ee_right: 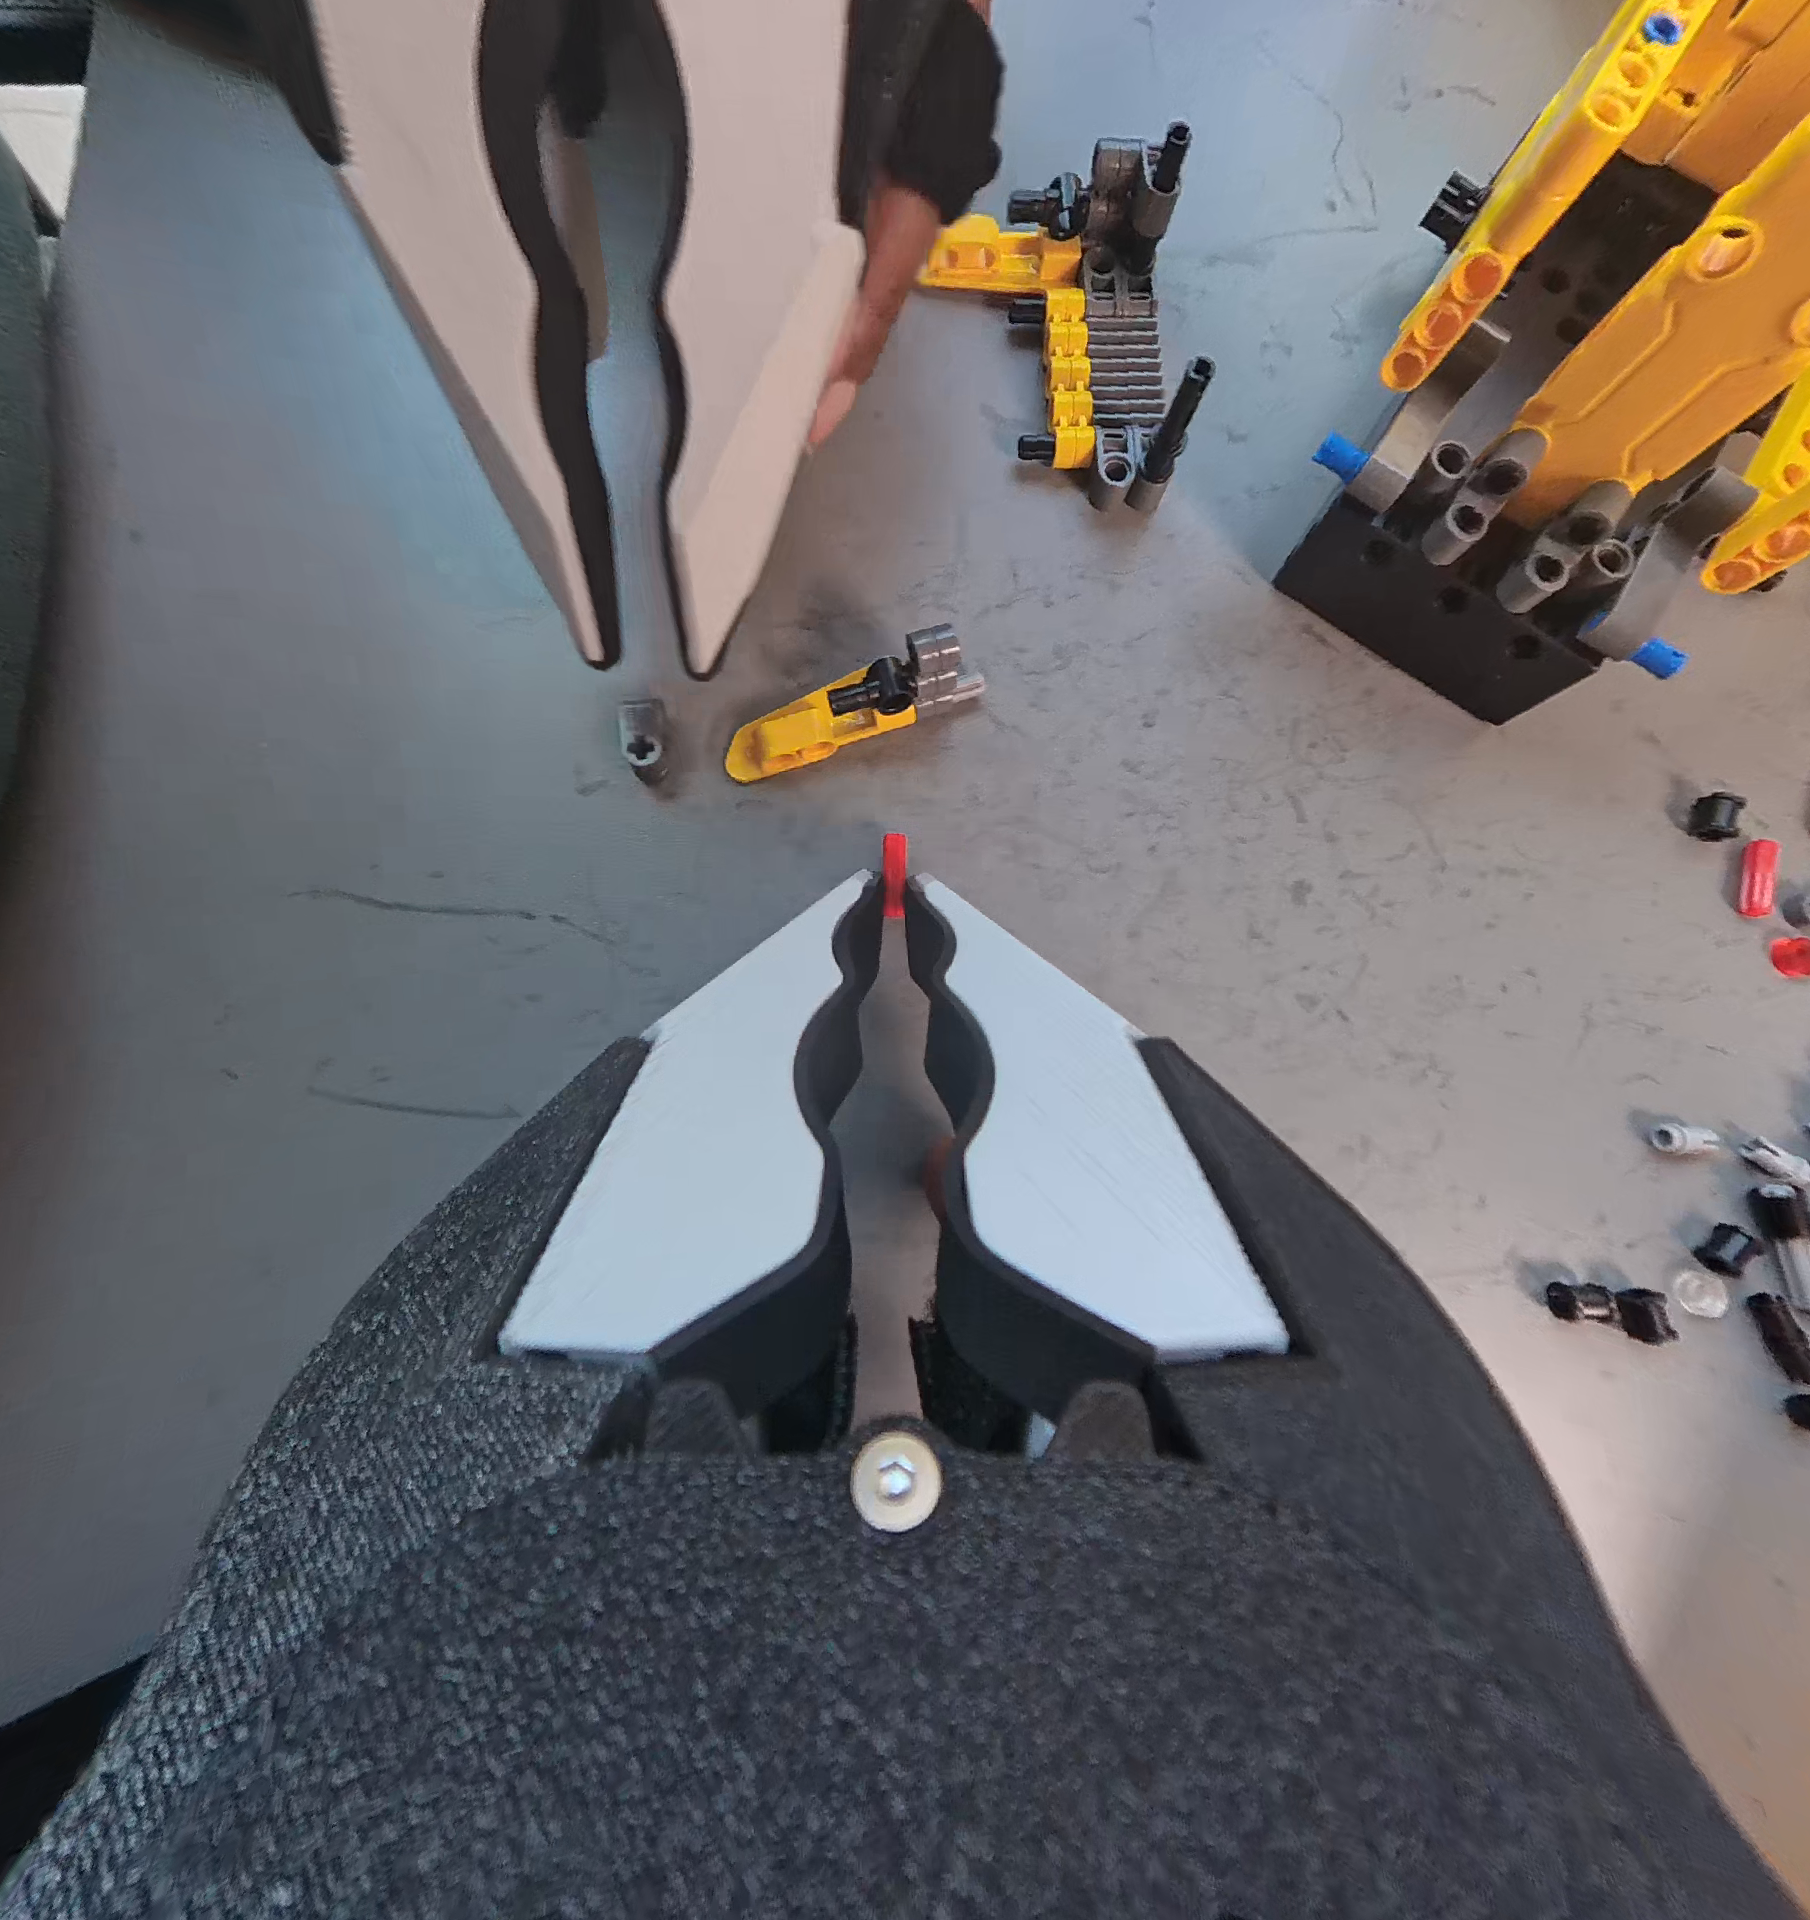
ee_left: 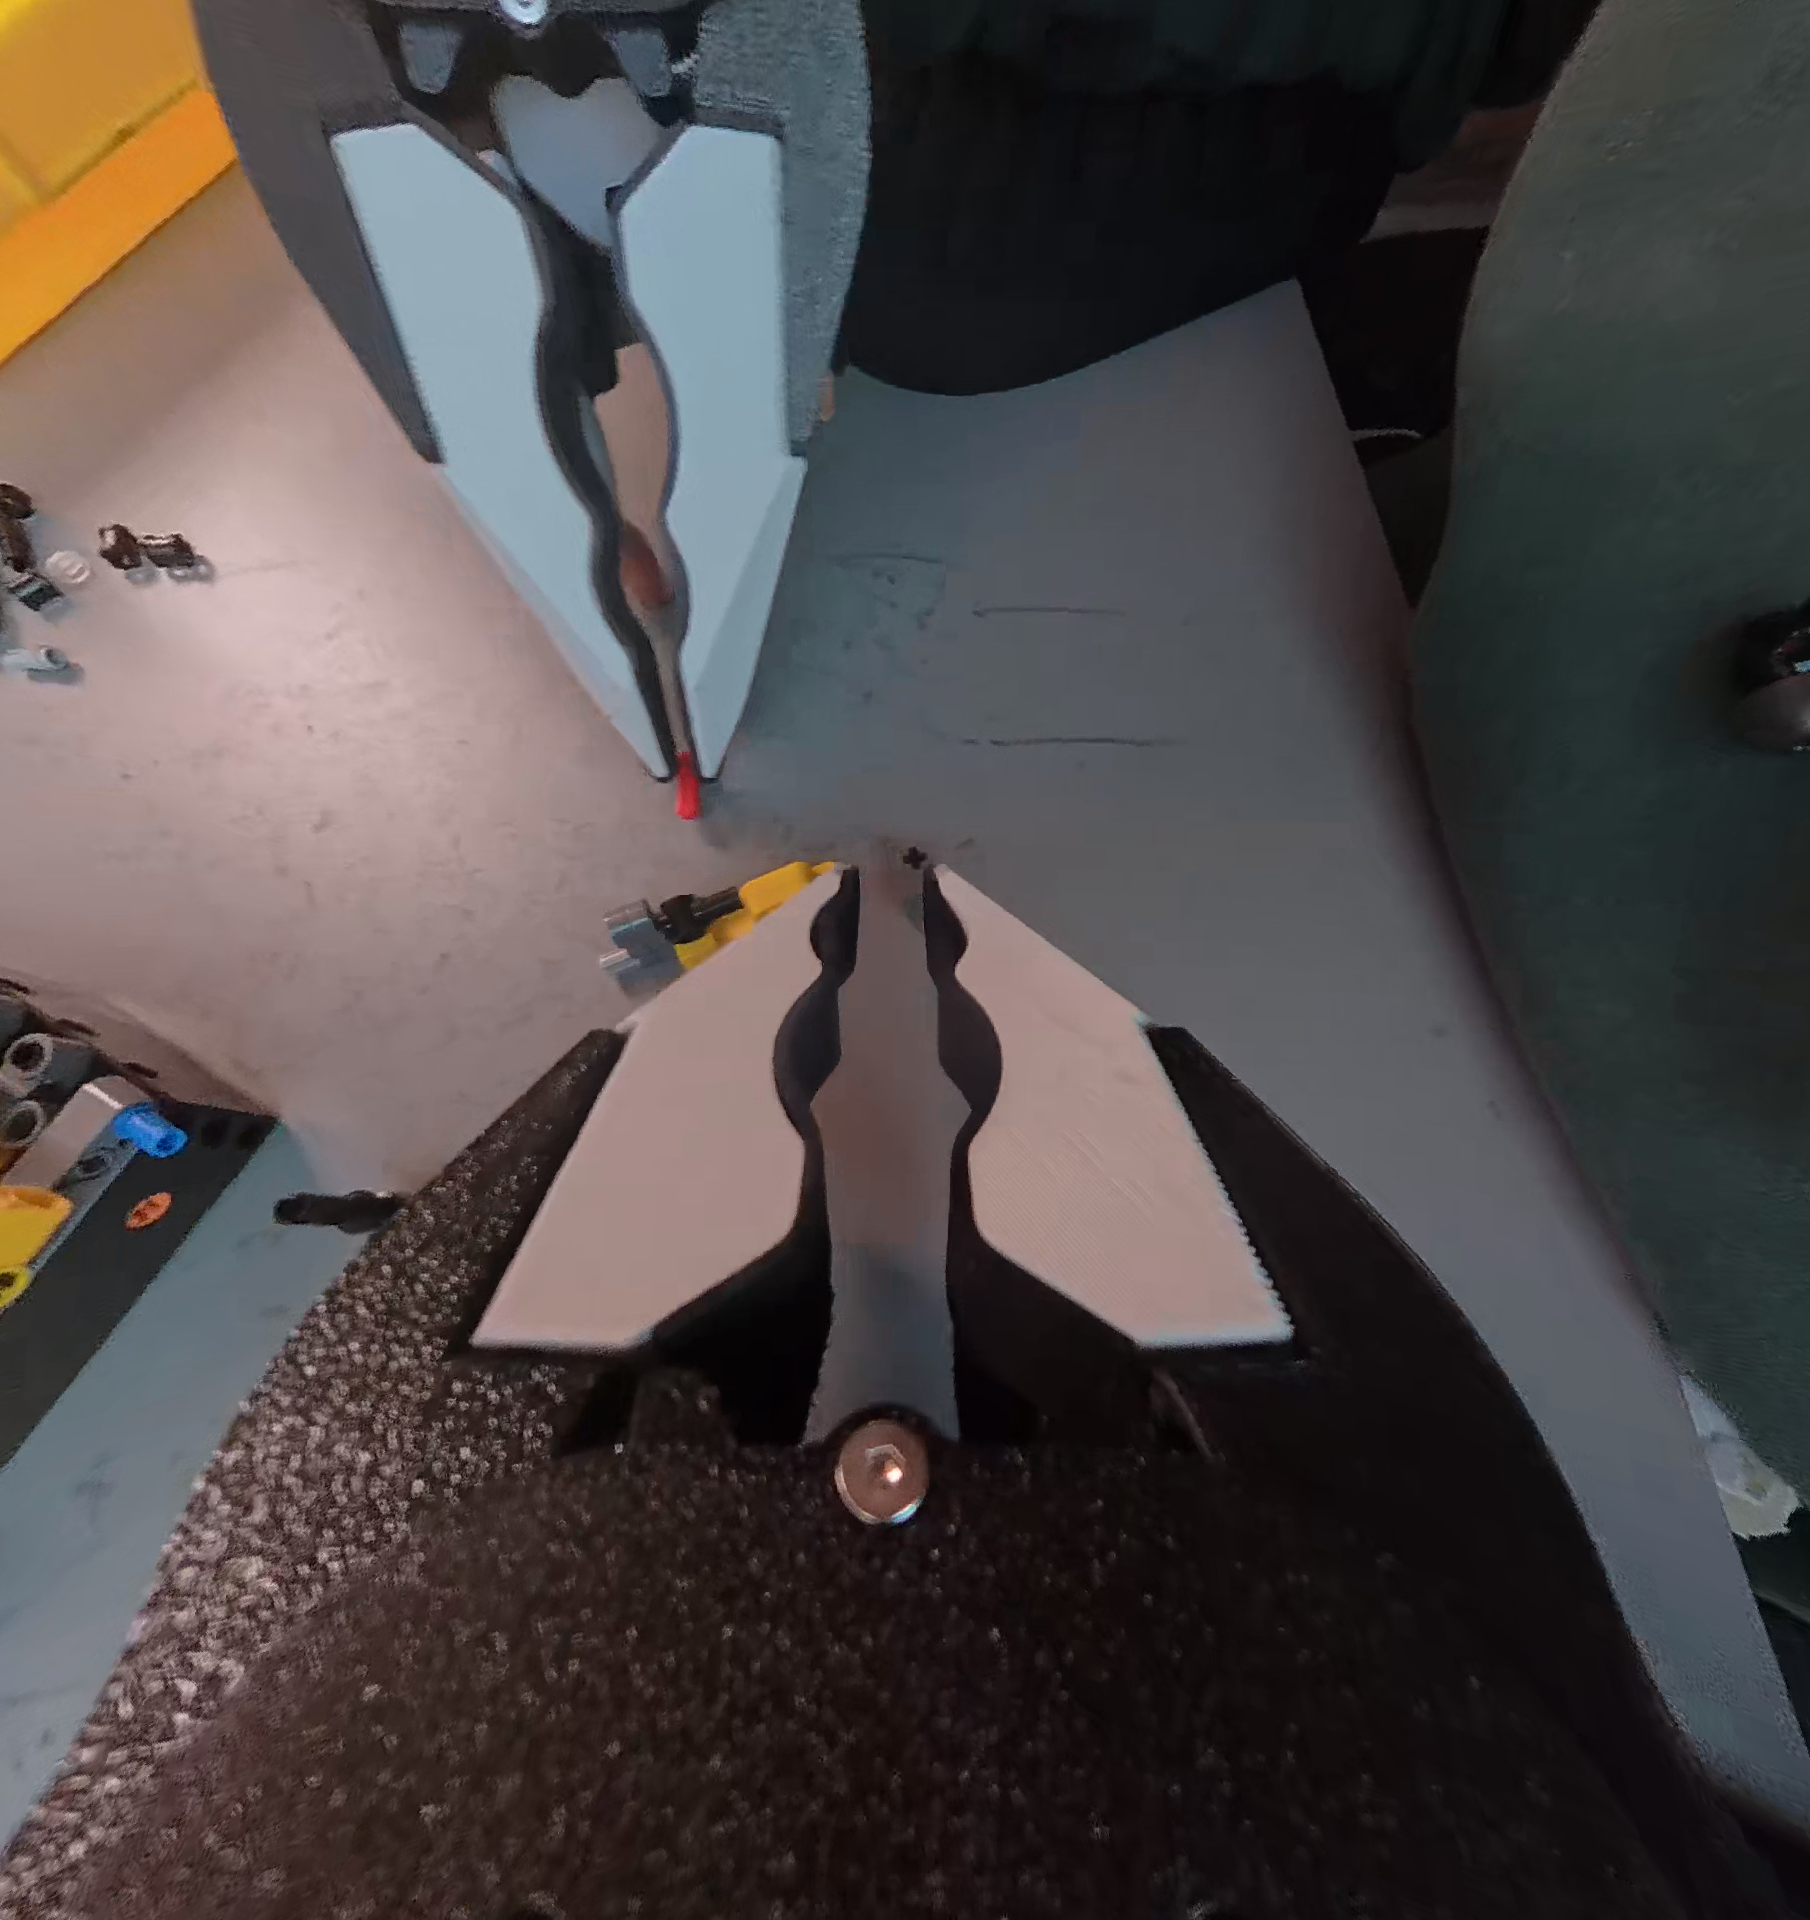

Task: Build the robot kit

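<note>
The desk (ee_right: 1244,935) is matt grey, scuffed and mottled. Each tool — right tool (ee_right: 893,881), left tool (ee_left: 885,871) — has ridged pale plastic fingers, matt black liners, a speckled rough body. The red pin (ee_right: 893,875) and yellow beam piece (ee_right: 828,717) look like smooth, glossy plastic.

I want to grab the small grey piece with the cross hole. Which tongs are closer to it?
Left. The left tongs hover open just above the grey piece. The right tongs sit farther back, pinching a red pin.
</note>
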Available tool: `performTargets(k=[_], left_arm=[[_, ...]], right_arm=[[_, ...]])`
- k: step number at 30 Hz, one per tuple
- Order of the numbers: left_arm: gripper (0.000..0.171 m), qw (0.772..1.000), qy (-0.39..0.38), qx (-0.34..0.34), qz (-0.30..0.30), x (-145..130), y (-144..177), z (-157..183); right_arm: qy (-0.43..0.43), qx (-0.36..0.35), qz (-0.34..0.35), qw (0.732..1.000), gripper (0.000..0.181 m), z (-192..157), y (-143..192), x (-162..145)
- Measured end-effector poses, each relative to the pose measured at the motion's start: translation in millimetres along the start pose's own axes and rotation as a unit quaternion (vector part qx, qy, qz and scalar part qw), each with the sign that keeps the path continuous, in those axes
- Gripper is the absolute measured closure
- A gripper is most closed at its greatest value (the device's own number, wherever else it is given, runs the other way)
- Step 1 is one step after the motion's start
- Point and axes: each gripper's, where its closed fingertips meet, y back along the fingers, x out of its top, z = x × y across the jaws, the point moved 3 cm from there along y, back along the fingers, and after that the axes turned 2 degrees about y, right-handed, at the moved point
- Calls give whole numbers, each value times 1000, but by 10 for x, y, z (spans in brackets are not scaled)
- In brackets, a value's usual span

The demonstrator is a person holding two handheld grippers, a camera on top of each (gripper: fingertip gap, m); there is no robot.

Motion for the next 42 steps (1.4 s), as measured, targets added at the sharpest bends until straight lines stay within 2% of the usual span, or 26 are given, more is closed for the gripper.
performTargets(k=[3,7,11,19,26,29,32,34,42], left_arm=[[159,999,9,25,34,86,49,-87],[159,997,-1,39,63,205,51,-86],[168,996,-2,49,68,219,63,-109],[163,995,4,59,86,257,130,-140],[168,994,17,53,94,274,150,-150],[168,988,55,27,145,372,255,-162],[168,968,110,-32,222,519,419,-153],[168,957,131,-60,251,567,485,-150],[169,940,166,-101,280,607,517,-144]], right_arm=[[25,36,51,998,179,-136,59,146],[28,46,100,993,178,-204,117,335],[31,50,111,992,179,-222,128,368],[17,52,144,988,178,-187,204,430],[15,50,156,986,178,-171,224,450],[22,42,200,979,178,-155,321,541],[43,29,263,963,173,-176,476,697],[58,12,285,957,172,-184,541,761],[89,-24,296,951,177,-201,591,832]])
